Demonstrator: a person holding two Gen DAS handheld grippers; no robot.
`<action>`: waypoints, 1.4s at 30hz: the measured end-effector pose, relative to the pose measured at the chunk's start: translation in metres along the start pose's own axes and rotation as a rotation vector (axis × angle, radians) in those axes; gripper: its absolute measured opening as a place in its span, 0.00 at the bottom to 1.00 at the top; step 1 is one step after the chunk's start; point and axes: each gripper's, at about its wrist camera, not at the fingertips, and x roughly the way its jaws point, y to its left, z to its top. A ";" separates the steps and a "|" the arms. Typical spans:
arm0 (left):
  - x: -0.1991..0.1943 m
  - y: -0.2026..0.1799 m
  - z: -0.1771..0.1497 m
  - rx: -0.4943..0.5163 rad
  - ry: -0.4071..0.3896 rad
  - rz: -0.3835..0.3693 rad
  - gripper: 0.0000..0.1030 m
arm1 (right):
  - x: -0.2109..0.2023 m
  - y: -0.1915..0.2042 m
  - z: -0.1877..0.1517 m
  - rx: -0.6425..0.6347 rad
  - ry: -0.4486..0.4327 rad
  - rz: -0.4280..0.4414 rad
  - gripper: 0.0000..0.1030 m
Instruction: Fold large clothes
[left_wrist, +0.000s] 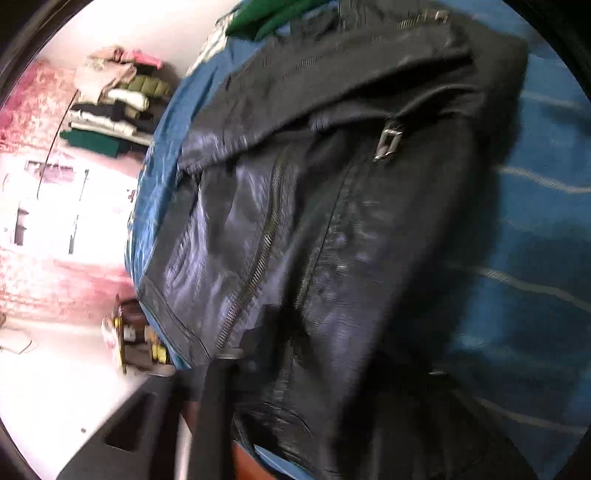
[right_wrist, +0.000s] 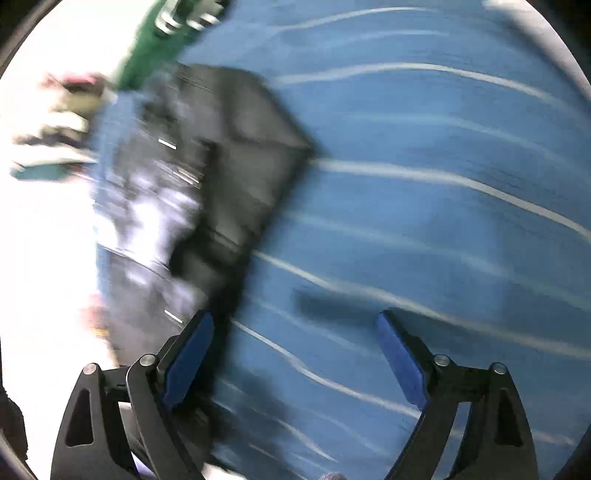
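Note:
A black leather jacket with metal zips and a buckle lies on a blue striped bedcover. Its lower edge drapes over my left gripper at the bottom of the left wrist view. The jaws look shut on the jacket's hem, with one dark finger showing and the other hidden under the leather. In the blurred right wrist view the jacket lies to the left. My right gripper stands wide open over bare bedcover. Its left blue pad sits just beside the jacket's edge.
A stack of folded clothes stands beyond the bed's far side. A green garment lies at the jacket's far end, also seen as green garment. Small clutter sits on the pale floor beside the bed edge.

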 end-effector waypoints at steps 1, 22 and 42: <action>-0.006 0.000 0.001 0.001 -0.015 -0.012 0.08 | 0.008 0.003 0.006 0.025 -0.005 0.067 0.90; 0.031 0.211 0.033 -0.280 0.050 -0.579 0.13 | 0.042 0.263 0.047 0.088 -0.066 -0.011 0.20; 0.228 0.316 -0.005 -0.688 0.269 -0.680 0.64 | 0.187 0.381 0.100 -0.173 0.161 -0.039 0.74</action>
